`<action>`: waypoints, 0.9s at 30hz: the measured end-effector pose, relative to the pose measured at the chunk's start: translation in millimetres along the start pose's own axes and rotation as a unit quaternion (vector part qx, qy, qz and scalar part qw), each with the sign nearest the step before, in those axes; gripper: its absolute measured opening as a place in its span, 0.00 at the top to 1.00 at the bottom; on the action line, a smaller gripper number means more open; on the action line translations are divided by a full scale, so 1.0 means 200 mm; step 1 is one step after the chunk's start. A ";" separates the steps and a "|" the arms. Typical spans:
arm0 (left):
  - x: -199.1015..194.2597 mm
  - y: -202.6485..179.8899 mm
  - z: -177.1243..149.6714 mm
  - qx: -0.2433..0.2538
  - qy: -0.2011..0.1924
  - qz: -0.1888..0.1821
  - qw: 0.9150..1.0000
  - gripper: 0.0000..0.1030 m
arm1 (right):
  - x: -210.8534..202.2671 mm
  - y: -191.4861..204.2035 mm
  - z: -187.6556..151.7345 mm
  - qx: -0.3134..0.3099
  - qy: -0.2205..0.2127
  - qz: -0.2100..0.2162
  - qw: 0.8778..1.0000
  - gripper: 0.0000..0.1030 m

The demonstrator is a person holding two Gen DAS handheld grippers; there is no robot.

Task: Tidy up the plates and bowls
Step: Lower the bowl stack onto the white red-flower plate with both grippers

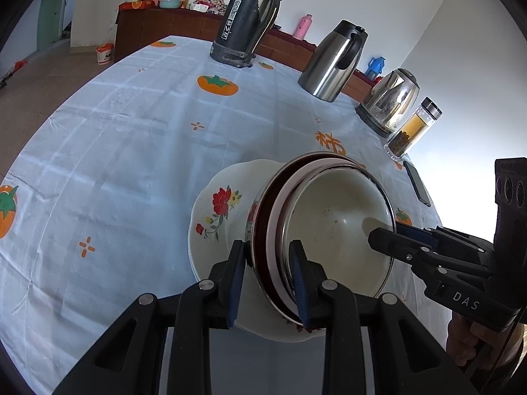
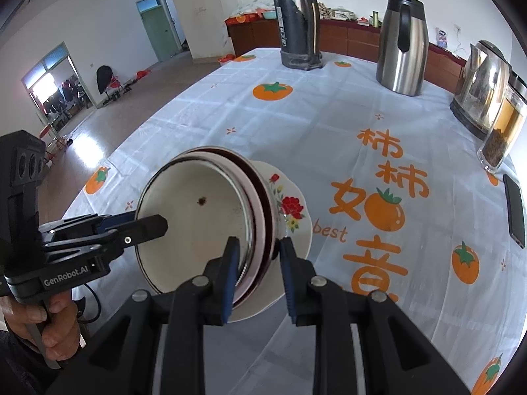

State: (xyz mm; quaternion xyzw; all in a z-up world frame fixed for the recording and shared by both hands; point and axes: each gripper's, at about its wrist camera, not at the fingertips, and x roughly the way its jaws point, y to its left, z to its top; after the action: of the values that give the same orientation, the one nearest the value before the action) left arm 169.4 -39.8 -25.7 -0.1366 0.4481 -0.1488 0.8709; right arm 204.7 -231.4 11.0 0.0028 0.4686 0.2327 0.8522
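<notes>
Left wrist view: nested metal bowls (image 1: 329, 230) sit tilted on the floral plate (image 1: 217, 217). Left gripper (image 1: 268, 273) and right gripper (image 2: 258, 270) each clamp opposite rims of the stack. Stacking appears largely done; levelling and release remain.

Nested metal bowls (image 1: 339, 227), tilted, apparently resting on floral plate (image 1: 217, 217).

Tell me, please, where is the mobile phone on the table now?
The mobile phone lies flat near the table's right edge in both wrist views, just in front of the glass tea bottle and to the right of the flowered plate.
</notes>
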 end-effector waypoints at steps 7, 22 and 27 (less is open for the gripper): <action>0.03 0.05 0.04 -0.017 0.026 -0.023 0.999 0.71 | 0.01 0.00 0.06 -0.009 0.017 0.009 1.000 0.74; 0.05 0.12 0.08 -0.044 0.054 -0.060 0.996 0.67 | 0.09 -0.01 0.19 -0.028 0.044 0.014 0.999 0.73; 0.05 0.10 0.09 -0.040 0.052 -0.066 0.996 0.63 | 0.14 -0.05 0.22 -0.018 0.051 0.022 0.998 0.73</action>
State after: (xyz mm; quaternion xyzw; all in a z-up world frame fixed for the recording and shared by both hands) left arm 193.4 -23.1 -31.2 -0.1928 0.4886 -0.1951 0.8282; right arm 255.8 -220.1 11.4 -0.0146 0.5069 0.2597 0.8218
